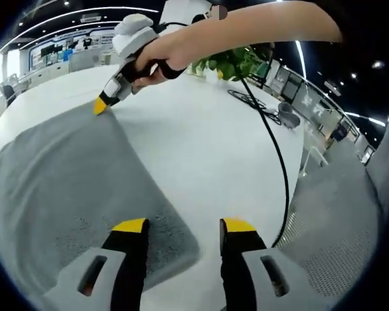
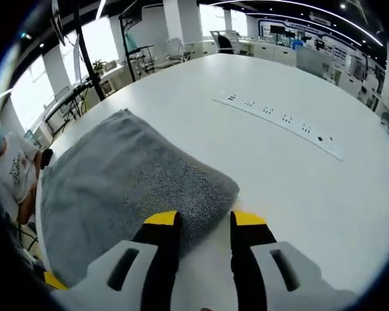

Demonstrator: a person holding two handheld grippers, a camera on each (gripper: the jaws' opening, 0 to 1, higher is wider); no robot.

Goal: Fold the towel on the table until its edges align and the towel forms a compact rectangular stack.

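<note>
Left gripper view: my left gripper [image 1: 183, 225], jaws apart, hovers at 6 o'clock over the near corner of the grey rectangular terry towel [image 1: 71, 181], which lies flat on the white table [image 1: 201, 142]. My right gripper [image 1: 101, 105] meets the towel's far corner at 11 o'clock. Right gripper view: its jaws stand apart at that corner.
</note>
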